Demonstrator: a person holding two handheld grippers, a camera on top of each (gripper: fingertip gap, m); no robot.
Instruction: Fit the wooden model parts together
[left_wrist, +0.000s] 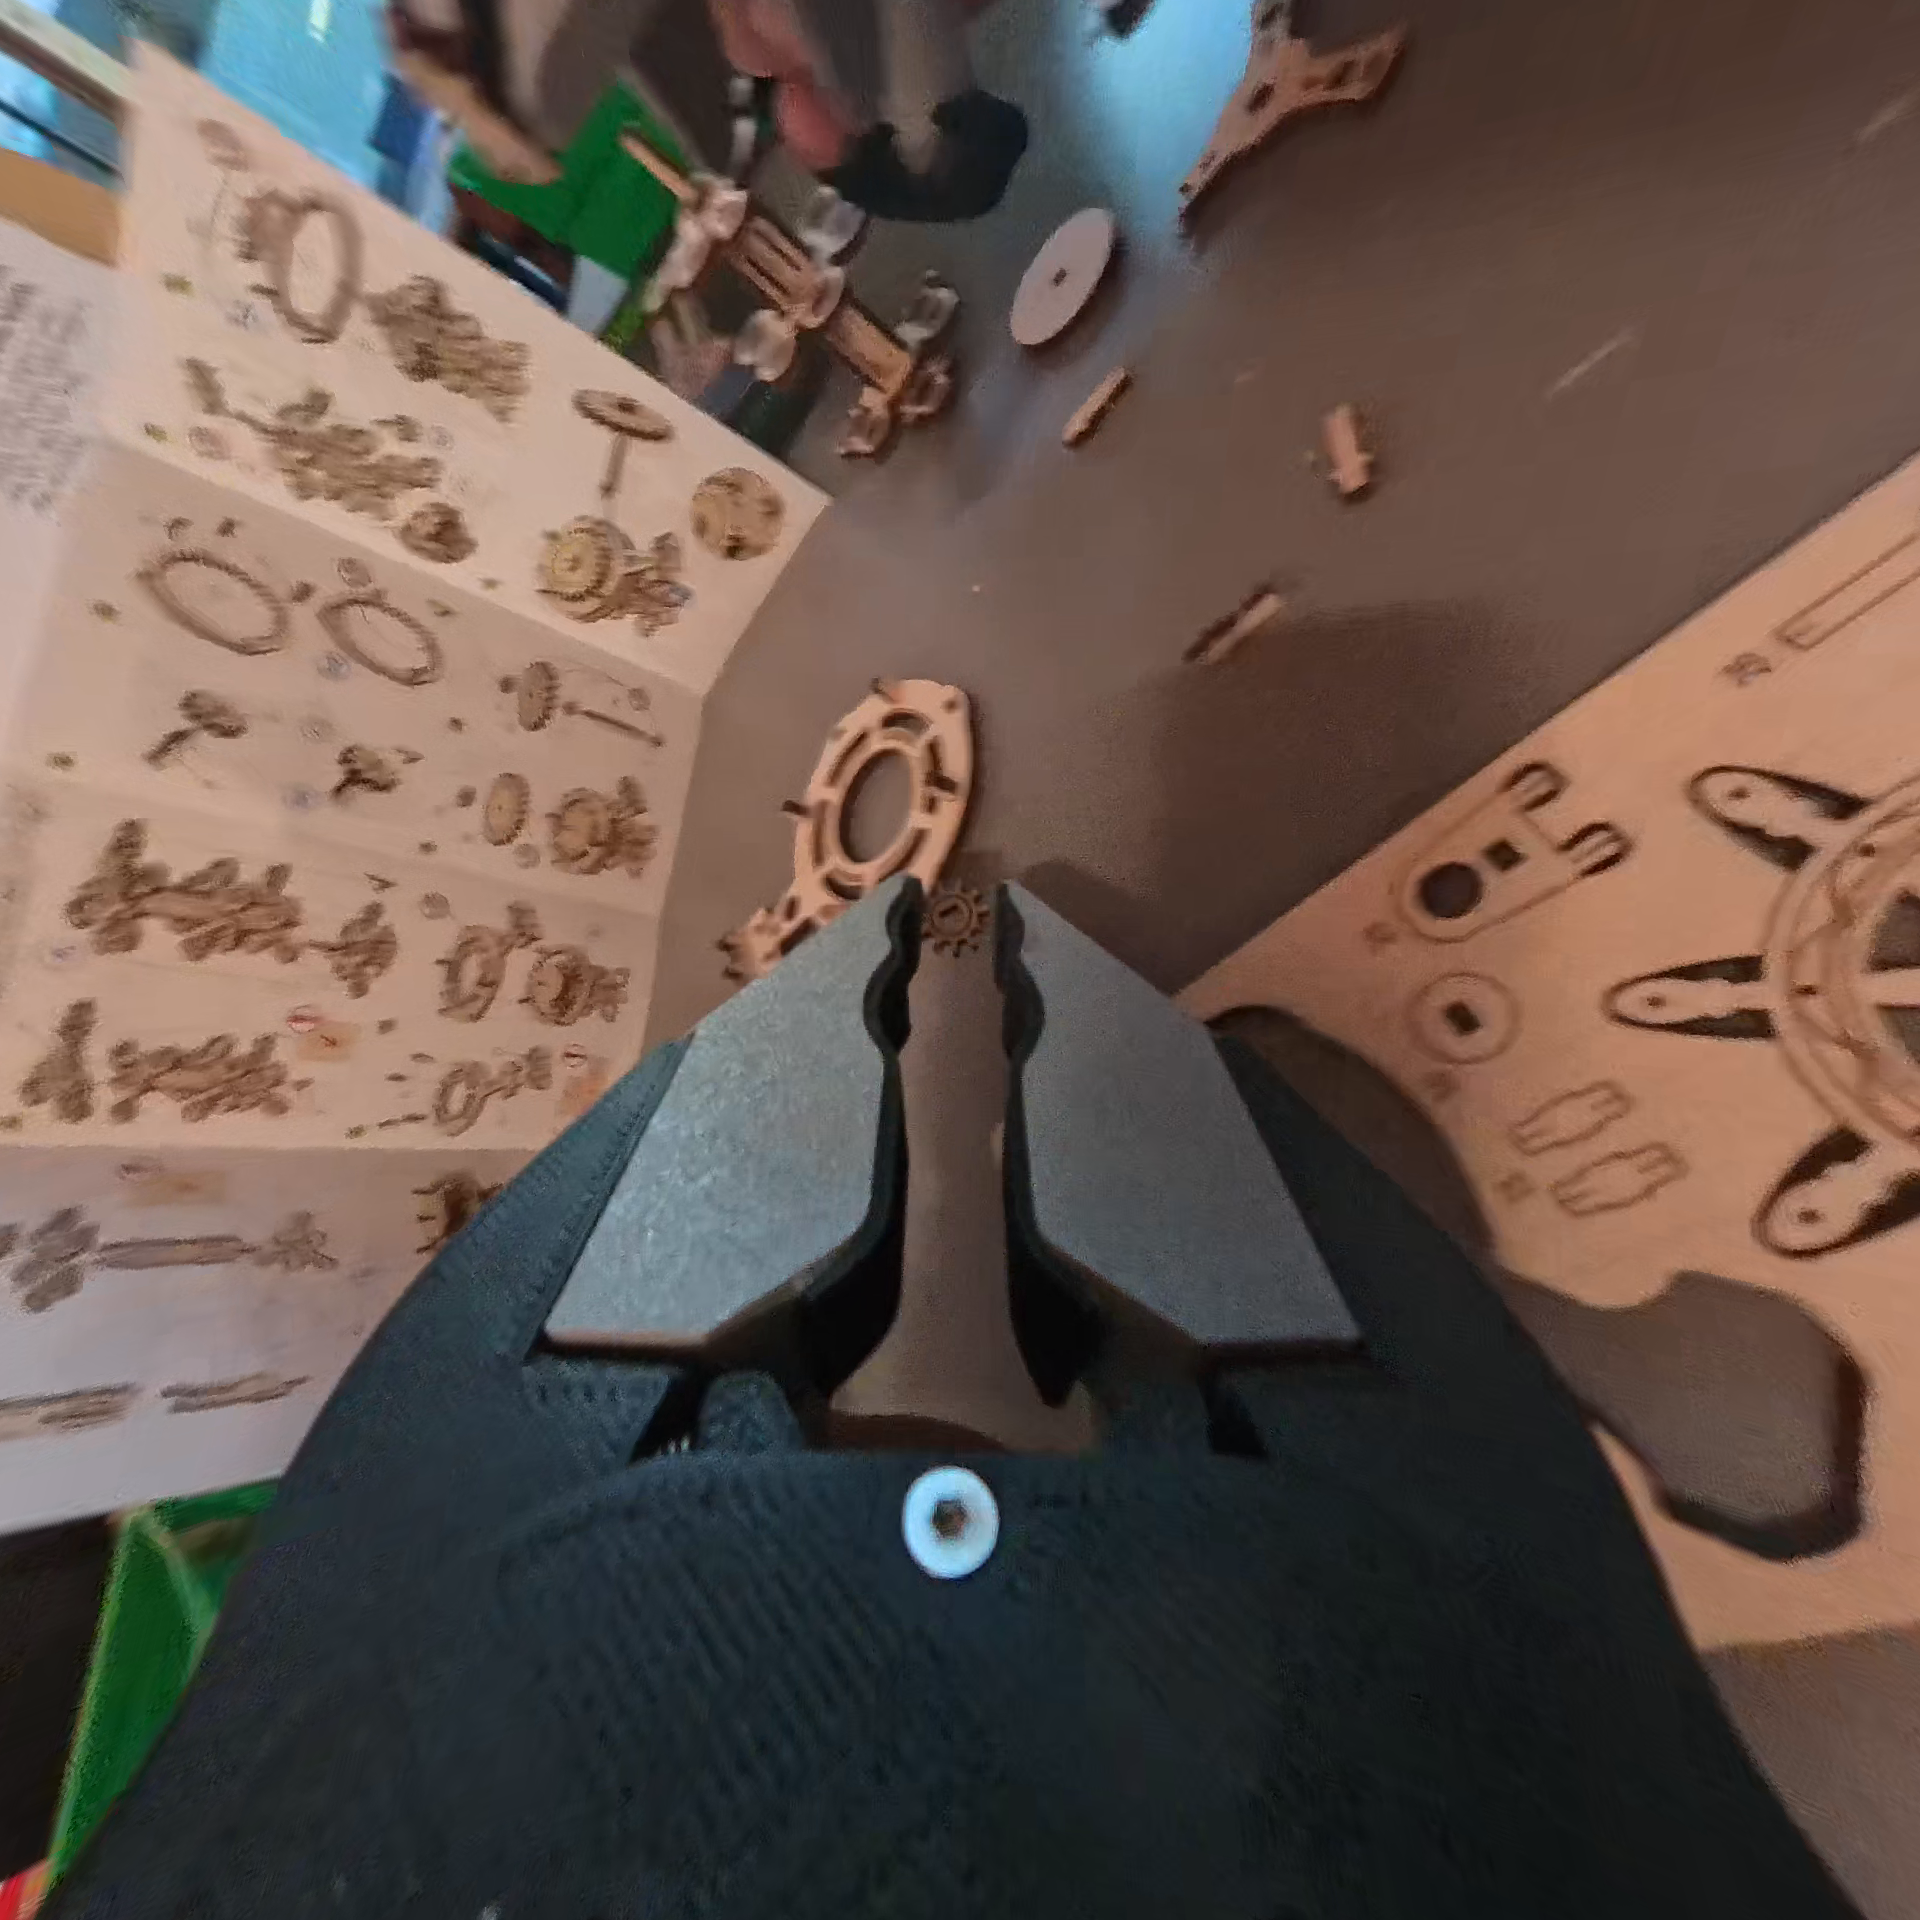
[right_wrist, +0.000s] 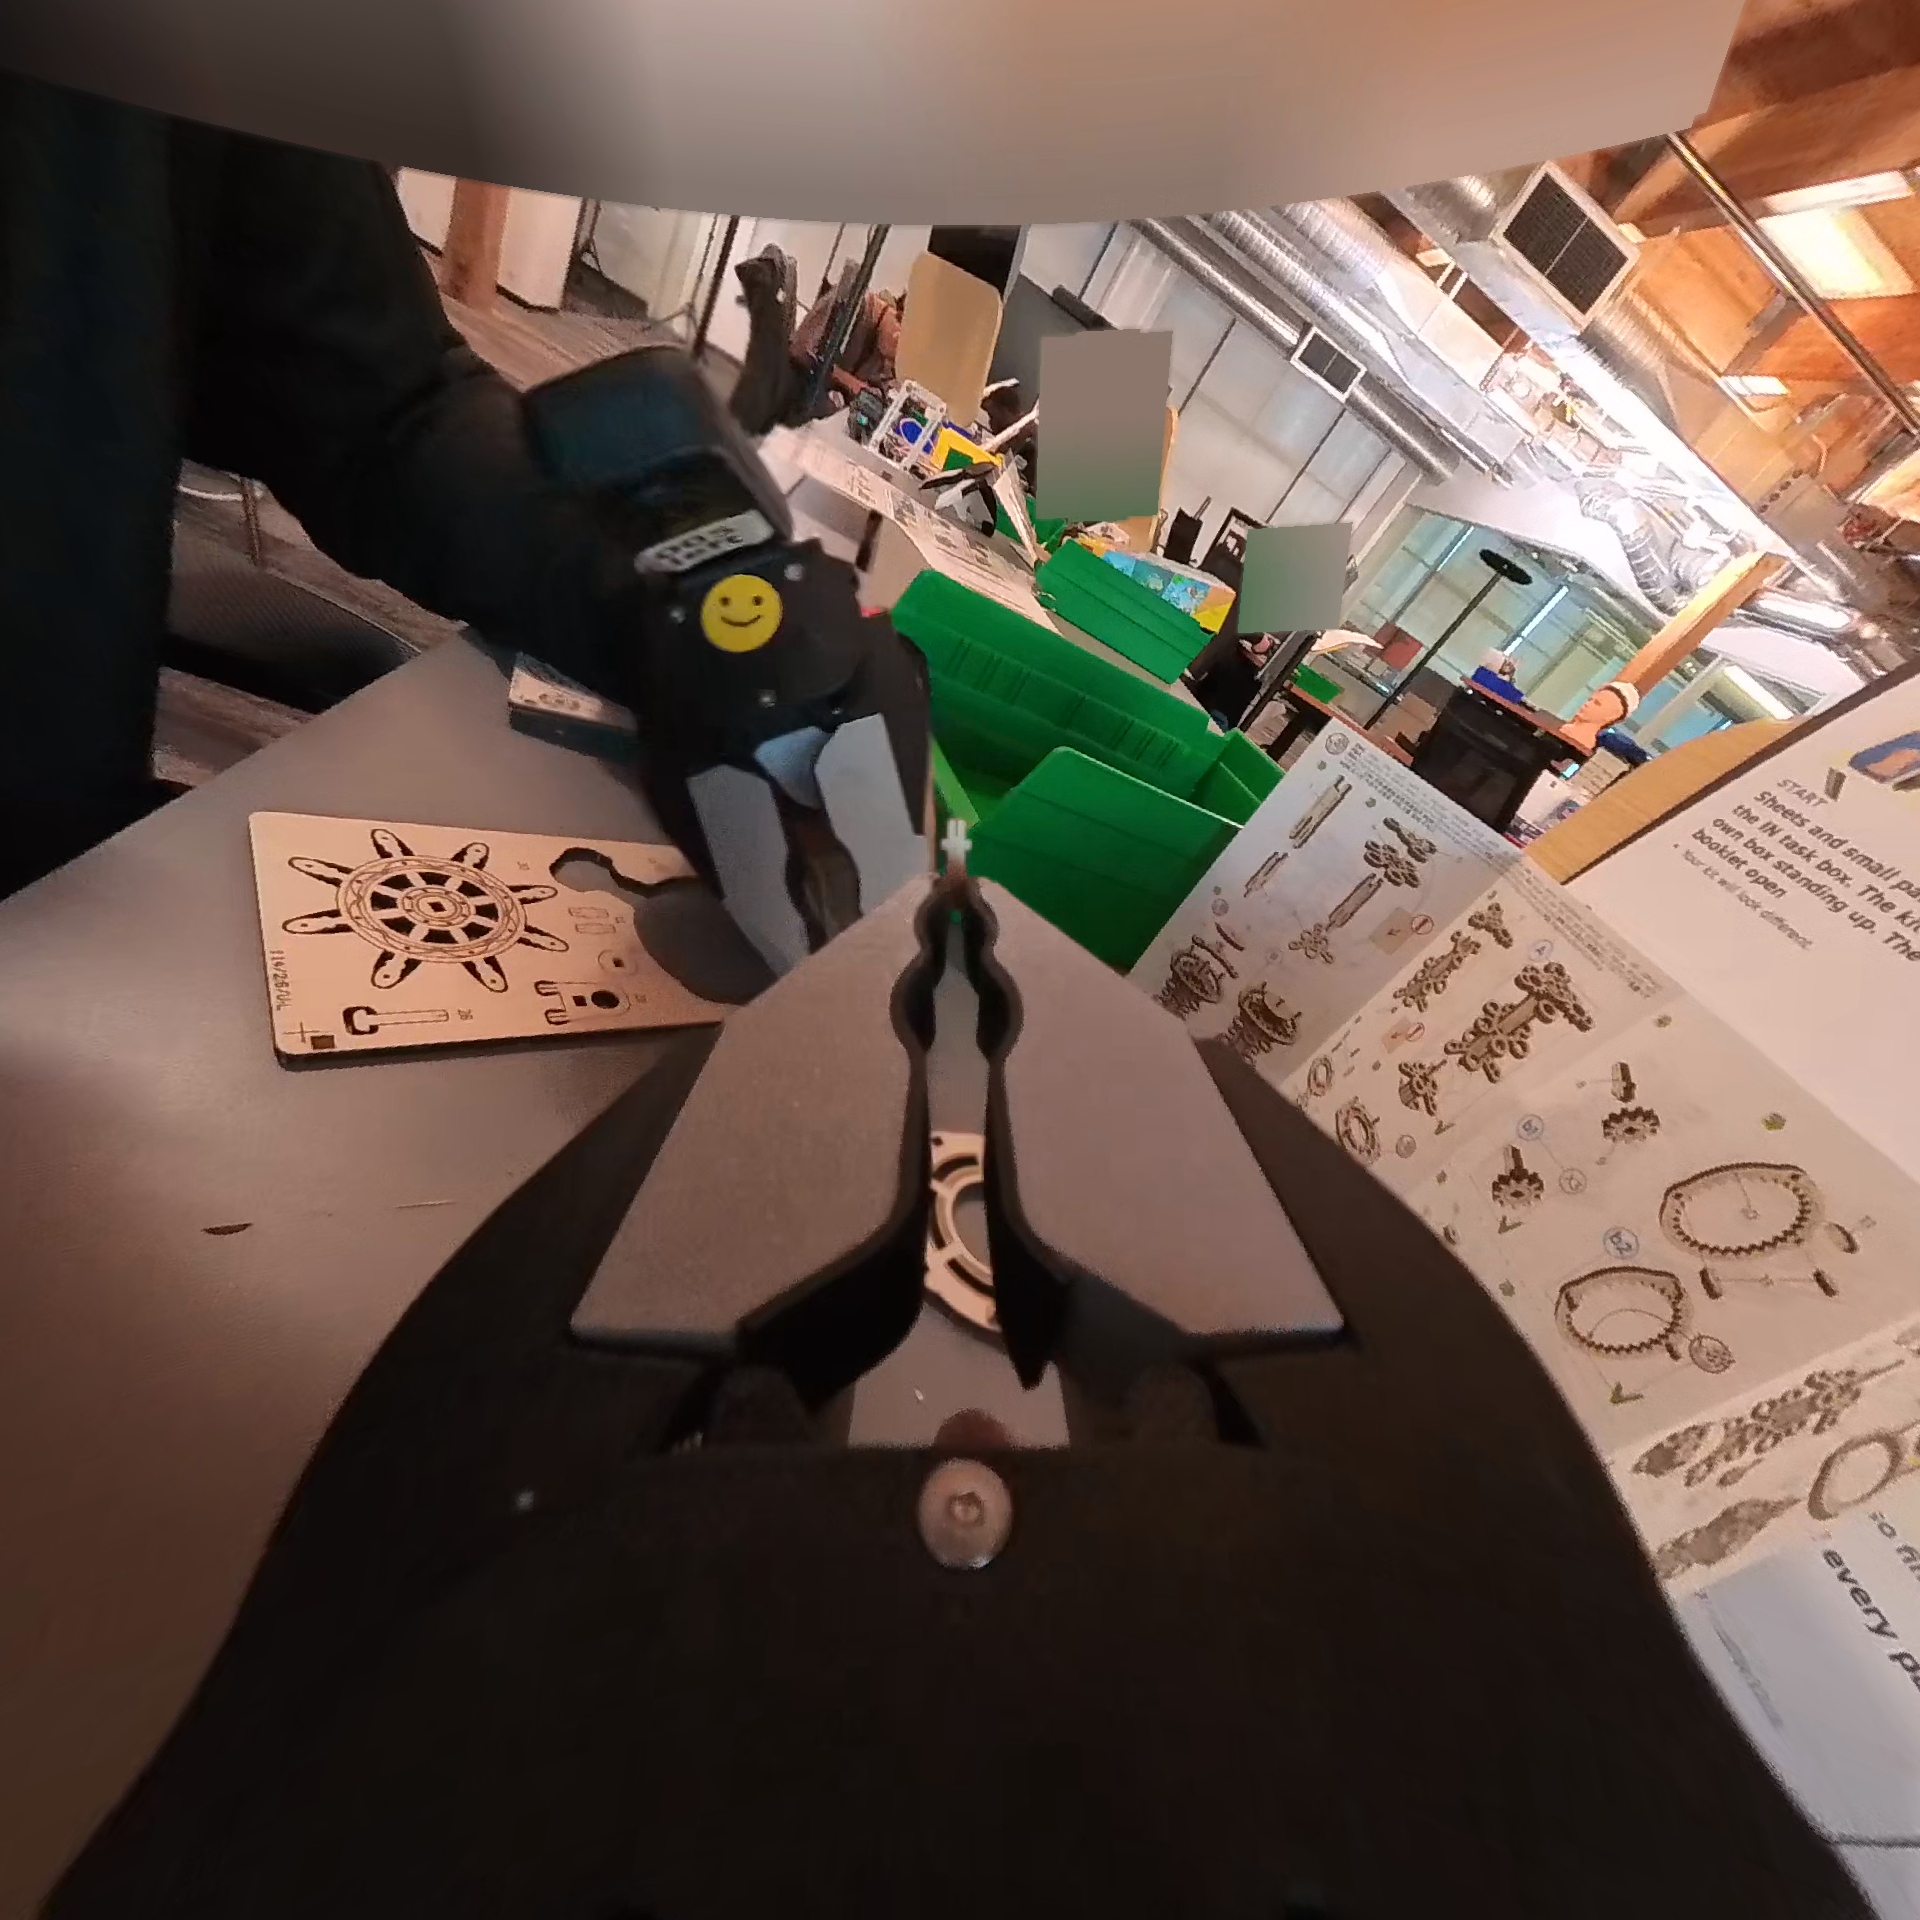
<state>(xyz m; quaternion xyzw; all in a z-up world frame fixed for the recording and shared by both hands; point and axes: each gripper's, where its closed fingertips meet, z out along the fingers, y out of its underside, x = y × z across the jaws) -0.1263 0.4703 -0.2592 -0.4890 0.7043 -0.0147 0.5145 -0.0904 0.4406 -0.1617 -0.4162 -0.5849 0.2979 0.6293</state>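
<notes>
The small gear (left_wrist: 954, 918) lies flat on the table (left_wrist: 1351, 312), exactly between the tips of the left gripper (left_wrist: 958, 902), whose jaws stand narrowly apart, not yet touching it. The ring plate (left_wrist: 883, 810) lies just beyond the gear. The right gripper (right_wrist: 954, 902), nearly closed, pinches a thin peg (right_wrist: 956, 847) upright; it seems higher up.
</notes>
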